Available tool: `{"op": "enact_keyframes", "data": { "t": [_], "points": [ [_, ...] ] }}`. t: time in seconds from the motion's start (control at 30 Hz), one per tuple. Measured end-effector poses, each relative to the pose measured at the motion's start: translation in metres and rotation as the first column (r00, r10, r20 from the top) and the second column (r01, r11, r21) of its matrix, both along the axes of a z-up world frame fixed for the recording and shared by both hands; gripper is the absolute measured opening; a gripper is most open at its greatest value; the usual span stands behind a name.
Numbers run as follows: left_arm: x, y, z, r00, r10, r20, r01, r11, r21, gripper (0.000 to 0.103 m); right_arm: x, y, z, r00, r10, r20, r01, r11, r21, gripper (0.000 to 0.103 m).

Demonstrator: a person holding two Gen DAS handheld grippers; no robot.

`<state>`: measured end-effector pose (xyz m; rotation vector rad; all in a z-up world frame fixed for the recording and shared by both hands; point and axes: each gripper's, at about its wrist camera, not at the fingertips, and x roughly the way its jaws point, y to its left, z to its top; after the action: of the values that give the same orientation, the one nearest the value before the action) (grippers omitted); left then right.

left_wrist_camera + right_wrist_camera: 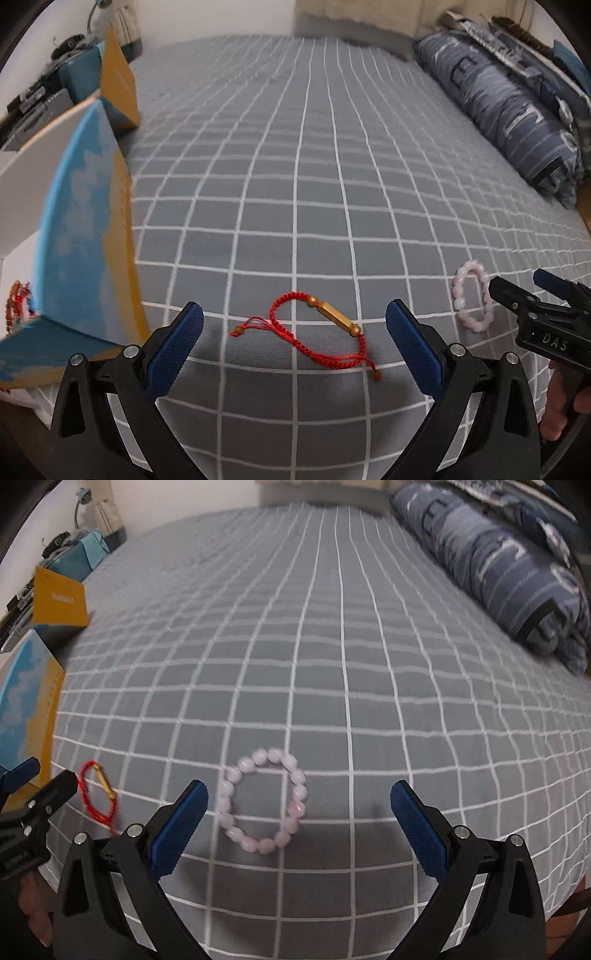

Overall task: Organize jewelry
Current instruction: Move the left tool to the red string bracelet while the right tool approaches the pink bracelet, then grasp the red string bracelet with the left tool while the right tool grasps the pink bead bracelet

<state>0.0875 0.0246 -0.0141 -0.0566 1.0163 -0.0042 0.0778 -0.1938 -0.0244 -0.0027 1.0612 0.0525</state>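
**Bracelets on the bed, both hand-held grippers spread wide above them**

Bracelets lie loose near the front edge of the bed (332, 184), on its grey sheet with a white grid. Two are out in the open. One is a red braided cord bracelet (317, 332) with a gold bar and small gold beads; the other is a pale pink bead bracelet (264, 799) lying as a closed ring. They lie near each other but do not touch.

The left hand-held gripper (293, 350) hangs over the red cord with its jaws wide apart and nothing between the pads. The right hand-held gripper (299, 829) is just as empty, its jaws standing wide over the pink ring, which sits nearer its left pad.

At the left stands an open box (85, 236) printed in blue and yellow. Inside it, at the very edge of the left view, something red and beaded shows, too blurred to count. A second, yellow piece of box (118, 85) stands farther back. A dark blue patterned quilt roll (498, 110) lies along the far right.

Both bracelets look light. The cord is limp and will droop and trail its knotted ends, so the stiff gold bar is likely the surest hold. The beads look hard, smooth and likely slippery; pinching across one side of the ring, over two or three beads, should serve best.
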Motion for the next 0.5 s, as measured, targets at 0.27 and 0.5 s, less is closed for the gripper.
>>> {"op": "enact_keyframes", "data": {
  "t": [0.27,0.5],
  "points": [
    [0.011,-0.001,-0.024,0.998,-0.01,-0.066,0.011,1.0,0.004,0.097,0.008,-0.011,-0.032,0.992,-0.021,-0.127,0.031,0.996,0.079,0.063],
    [0.02,0.006,-0.04,0.992,0.02,-0.122,-0.019,1.0,0.008,0.078,0.01,-0.016,-0.037,0.99,-0.04,-0.134,0.048,0.997,0.056,0.027]
  ]
}}
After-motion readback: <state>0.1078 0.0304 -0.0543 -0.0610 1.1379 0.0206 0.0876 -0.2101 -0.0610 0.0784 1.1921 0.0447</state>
